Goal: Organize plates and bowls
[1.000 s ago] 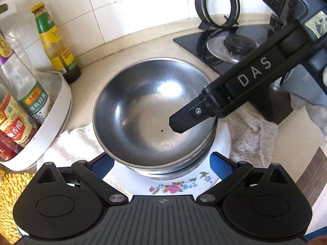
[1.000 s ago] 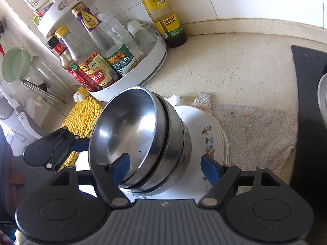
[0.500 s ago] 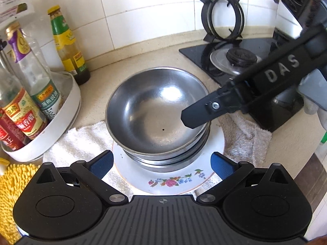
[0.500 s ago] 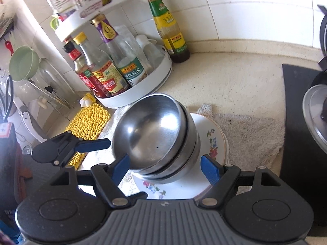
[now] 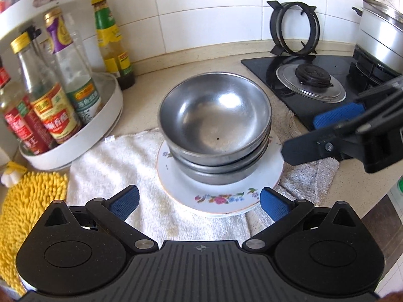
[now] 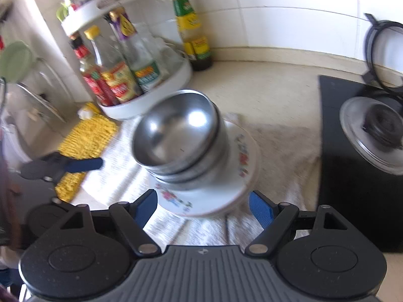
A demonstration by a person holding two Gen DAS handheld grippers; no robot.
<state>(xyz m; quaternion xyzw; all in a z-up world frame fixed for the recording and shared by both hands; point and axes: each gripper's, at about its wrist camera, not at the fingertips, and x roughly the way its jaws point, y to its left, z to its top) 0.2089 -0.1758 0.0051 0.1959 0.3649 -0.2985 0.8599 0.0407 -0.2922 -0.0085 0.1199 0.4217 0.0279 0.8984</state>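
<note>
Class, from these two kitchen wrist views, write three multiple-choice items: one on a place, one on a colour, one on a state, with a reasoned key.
1. The nested steel bowls stand on:
A. the black stove
B. the flowered white plate
C. the yellow mat

2. The pads on the gripper fingers are:
A. red
B. green
C. blue

3. The right gripper is:
A. clamped on a bowl
B. open, holding nothing
C. gripping a bottle

Key: B, plate rim rings the stack; C, blue pads show in both views; B, its jaws are opening, clear of the plate, nothing between the pads.
</note>
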